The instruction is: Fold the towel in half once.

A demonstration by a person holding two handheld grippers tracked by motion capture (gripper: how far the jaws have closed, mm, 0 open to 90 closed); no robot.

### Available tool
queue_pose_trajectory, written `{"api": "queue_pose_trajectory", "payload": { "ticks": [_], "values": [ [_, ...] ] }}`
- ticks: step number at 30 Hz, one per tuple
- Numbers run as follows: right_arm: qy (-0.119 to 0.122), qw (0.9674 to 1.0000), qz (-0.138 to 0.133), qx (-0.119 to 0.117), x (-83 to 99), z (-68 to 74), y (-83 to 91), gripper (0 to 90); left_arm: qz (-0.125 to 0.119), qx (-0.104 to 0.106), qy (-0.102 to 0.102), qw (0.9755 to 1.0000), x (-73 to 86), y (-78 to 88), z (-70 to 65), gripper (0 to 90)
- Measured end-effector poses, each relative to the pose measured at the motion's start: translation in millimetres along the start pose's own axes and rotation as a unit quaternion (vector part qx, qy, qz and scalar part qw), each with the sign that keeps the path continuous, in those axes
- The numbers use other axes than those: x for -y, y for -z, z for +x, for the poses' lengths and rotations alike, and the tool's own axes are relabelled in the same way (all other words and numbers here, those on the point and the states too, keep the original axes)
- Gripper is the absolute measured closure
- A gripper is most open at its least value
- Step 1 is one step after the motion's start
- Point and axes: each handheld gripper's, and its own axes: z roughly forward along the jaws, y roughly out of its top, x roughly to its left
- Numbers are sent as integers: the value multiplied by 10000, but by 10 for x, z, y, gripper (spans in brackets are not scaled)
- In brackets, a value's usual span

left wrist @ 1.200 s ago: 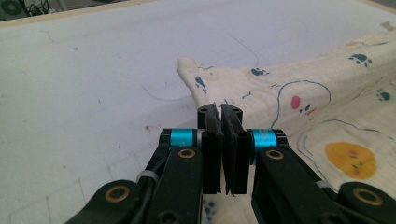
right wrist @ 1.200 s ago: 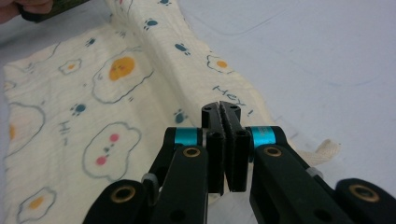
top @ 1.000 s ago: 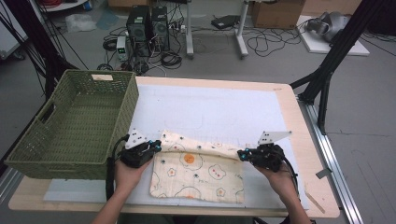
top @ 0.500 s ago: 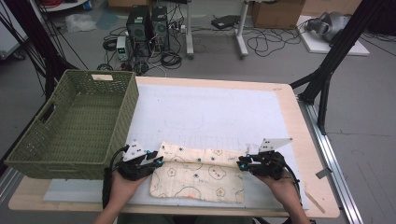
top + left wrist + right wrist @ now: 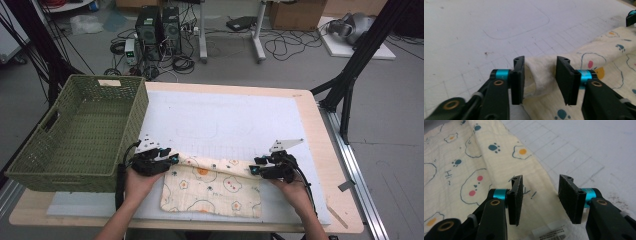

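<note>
Since the fold is laid, both tongs — left tongs (image 5: 172,159) at nine o'clock, right tongs (image 5: 253,170) at three — have just been opening, freeing the cloth (image 5: 212,192).

Cloth label (image 5: 549,233) print illegible

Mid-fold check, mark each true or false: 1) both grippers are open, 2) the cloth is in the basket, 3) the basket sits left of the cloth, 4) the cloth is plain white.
1) True: the left gripper and right gripper stand open, jaws just opened, with cloth edge between them unpinched.
2) False: it lies folded on the white mat.
3) True: the green basket is at its left.
4) False: cream with egg and paw prints.
</note>
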Motion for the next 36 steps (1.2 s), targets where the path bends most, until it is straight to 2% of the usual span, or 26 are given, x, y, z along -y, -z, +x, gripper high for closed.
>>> {"api": "queue_pose_trajectory", "payload": {
  "ticks": [1, 3, 4, 8, 14, 19, 24, 26, 32, 36],
  "values": [
    [-13, 10000, 26, -27, 11, -7, -11, 574, 95, 44, -58, 9999, 11, -7, -8, 707],
    [10, 10000, 46, -65, 17, -5, -11, 642, 132, 59, -212, 9997, 41, 5, -36, 798],
    [49, 9999, 52, -96, 17, 1, -5, 685, 140, 85, -226, 9996, 56, 16, -48, 823],
    [189, 9994, 131, -267, 18, 35, -2, 860, 44, 205, -197, 9996, 107, 85, -66, 837],
    [317, 9990, -63, -293, 9, 104, 91, 892, -12, 269, -284, 9992, 175, 202, -91, 831],
    [434, 9984, -95, -350, 43, 184, 146, 893, 100, 291, -421, 9986, 280, 264, -142, 772],
    [539, 9976, -101, -431, 99, 281, 194, 893, 134, 413, -375, 9984, 321, 322, -153, 681],
    [583, 9972, -101, -466, 122, 317, 211, 893, 56, 518, -240, 9984, 290, 342, -150, 626],
    [633, 9965, 23, -538, 205, 373, 219, 892, -209, 442, -234, 9985, 88, 366, -153, 513],
    [686, 9960, 46, -578, 231, 410, 229, 891, -259, 494, -285, 9980, 11, 382, -167, 479]
  ]
}}
